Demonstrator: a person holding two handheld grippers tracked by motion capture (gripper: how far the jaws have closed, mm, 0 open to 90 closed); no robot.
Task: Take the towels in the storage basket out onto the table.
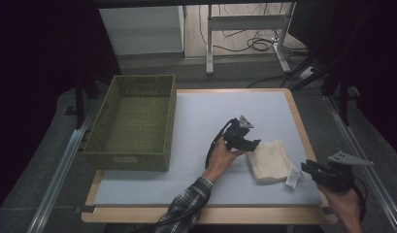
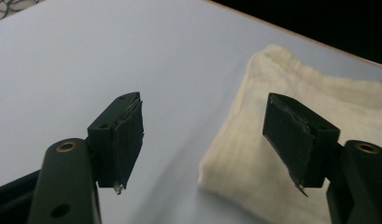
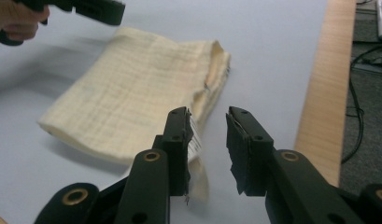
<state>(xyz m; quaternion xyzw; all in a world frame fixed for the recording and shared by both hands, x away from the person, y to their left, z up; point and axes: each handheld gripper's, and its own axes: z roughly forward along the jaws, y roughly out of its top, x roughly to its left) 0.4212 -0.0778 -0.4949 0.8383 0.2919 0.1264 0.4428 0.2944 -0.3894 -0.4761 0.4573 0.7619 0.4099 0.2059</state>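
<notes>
Left claw (image 2: 205,140) and right claw (image 3: 209,149) both released beside the folded cloth (image 1: 270,161); high view adds a wicker basket (image 1: 133,121).

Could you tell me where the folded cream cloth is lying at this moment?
In the high view the folded cream cloth lies flat on the right part of the pale blue mat, between the left claw and the right claw.

open mat (image 1: 206,116) between basket (image 1: 133,121) and towel (image 1: 270,160)

A pale blue surface (image 1: 206,116) with a light wooden rim carries an olive-green woven rectangular basket (image 1: 133,122) at its left and a folded cream cloth (image 1: 269,160) with a white tag (image 1: 293,177) at its right.
</notes>
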